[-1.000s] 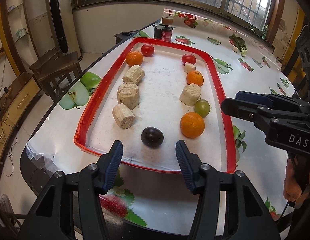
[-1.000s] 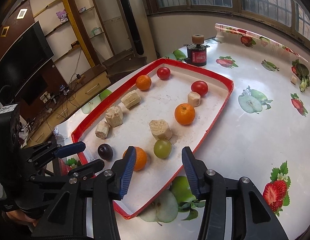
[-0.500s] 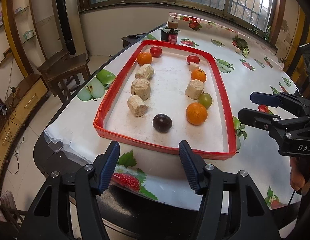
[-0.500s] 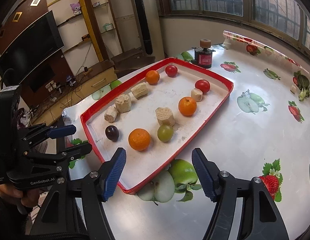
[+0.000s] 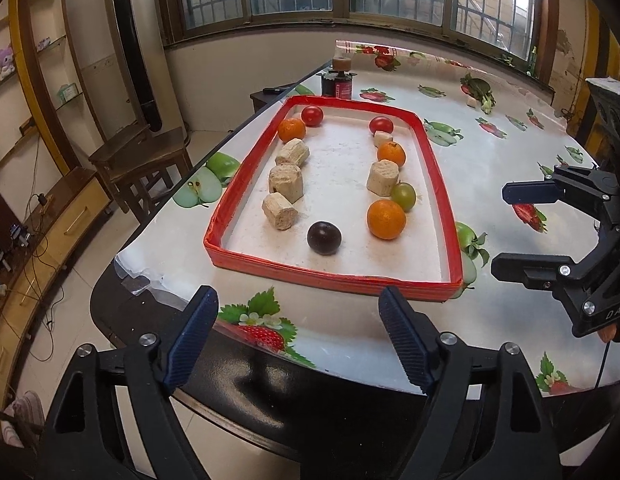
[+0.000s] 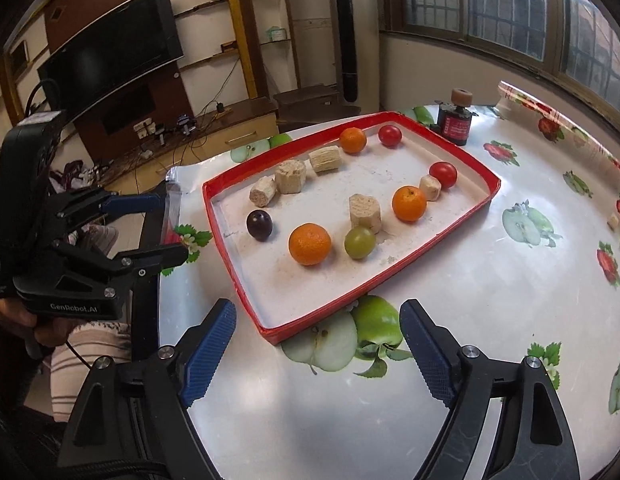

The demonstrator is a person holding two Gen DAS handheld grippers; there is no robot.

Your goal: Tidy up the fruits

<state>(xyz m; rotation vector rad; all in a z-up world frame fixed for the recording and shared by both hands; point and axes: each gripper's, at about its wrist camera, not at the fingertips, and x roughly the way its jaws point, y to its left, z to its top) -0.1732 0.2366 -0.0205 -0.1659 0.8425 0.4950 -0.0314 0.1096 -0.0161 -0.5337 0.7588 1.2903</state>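
A red-rimmed tray (image 5: 334,276) (image 6: 390,276) holds two rows of fruit and beige chunks. In its near end lie a dark plum (image 5: 324,238) (image 6: 259,225), a big orange (image 5: 386,219) (image 6: 309,243) and a green fruit (image 5: 403,197) (image 6: 359,242). Farther back are two more oranges (image 5: 391,154) (image 5: 291,129) and two red tomatoes (image 5: 381,125) (image 5: 312,115). My left gripper (image 5: 298,300) (image 6: 172,227) hangs before the tray's near rim, jaws opening, nothing between them. My right gripper (image 6: 318,312) (image 5: 510,232) stands off the tray's right corner, jaws also opening and empty.
A black jar with a red label (image 5: 337,80) stands behind the tray. The fruit-print tablecloth (image 5: 510,152) stretches bare to the right, with greens (image 5: 480,92) at its far side. The table's edge runs just under my left gripper. Wooden stools (image 5: 142,156) stand at the left.
Both grippers have drawn back from the tray, so it looks smaller and farther. Both pairs of jaws have spread much wider. The fruit has stayed in place.
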